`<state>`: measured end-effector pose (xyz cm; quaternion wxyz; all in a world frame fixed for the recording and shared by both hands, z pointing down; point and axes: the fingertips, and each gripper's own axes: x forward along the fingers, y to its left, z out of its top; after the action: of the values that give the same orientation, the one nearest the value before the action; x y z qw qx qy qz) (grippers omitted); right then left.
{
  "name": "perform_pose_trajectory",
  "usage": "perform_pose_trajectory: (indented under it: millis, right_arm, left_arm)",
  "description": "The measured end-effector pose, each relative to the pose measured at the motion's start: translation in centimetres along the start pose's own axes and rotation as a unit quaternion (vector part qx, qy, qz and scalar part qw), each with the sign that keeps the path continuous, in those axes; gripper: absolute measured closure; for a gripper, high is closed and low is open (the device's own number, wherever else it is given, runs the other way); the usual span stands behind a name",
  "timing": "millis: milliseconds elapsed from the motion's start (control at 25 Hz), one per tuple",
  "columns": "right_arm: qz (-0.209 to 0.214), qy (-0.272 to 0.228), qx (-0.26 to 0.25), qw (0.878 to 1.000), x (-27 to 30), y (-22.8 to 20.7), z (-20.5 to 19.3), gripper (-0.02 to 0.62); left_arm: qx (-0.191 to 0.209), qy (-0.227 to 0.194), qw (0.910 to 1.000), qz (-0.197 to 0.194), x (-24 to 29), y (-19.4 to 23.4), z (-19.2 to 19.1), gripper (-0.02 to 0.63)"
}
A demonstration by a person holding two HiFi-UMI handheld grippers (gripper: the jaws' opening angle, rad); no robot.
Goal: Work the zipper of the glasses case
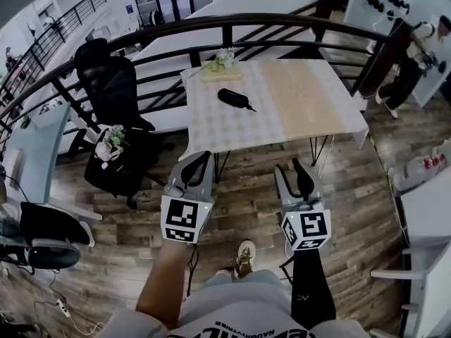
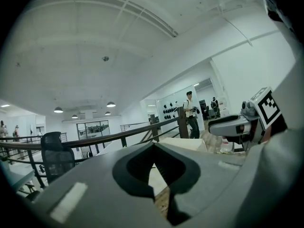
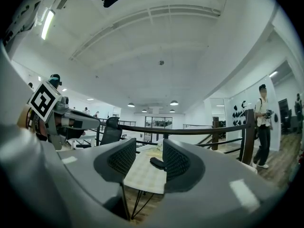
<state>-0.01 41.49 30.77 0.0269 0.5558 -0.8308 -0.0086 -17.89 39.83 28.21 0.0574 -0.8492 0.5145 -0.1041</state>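
Note:
The black glasses case (image 1: 235,98) lies zipped on the checked cloth of the table (image 1: 310,97), near its far left part. Both grippers hang over the wooden floor, short of the table's near edge and apart from the case. My left gripper (image 1: 199,159) has its jaws together with nothing in them; its own view shows the tips (image 2: 153,148) meeting. My right gripper (image 1: 291,169) stands open and empty. In the right gripper view the case (image 3: 157,163) shows far off through the gap of the right gripper (image 3: 145,158), lying on the table (image 3: 142,175).
A dark metal railing (image 1: 232,30) runs behind the table. A small bunch of flowers (image 1: 224,57) on a wooden board sits at the table's far edge. A black office chair (image 1: 113,83) stands left of it. A person (image 1: 409,69) stands at the far right.

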Motion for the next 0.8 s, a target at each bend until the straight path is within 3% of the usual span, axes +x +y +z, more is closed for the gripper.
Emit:
perform_pose_trajectory:
  millis: [400,800]
  right_arm:
    - [0.034,-0.011,0.007,0.999,7.0,-5.1,0.0,0.390]
    - [0.051,-0.020,0.012,0.998,12.1,-6.5,-0.3,0.390]
  left_arm:
    - [0.012,0.004,0.9995,0.030,7.1,1.4,0.9,0.601]
    - [0.022,0.004,0.9989,0.042,11.2,4.1,0.5,0.600]
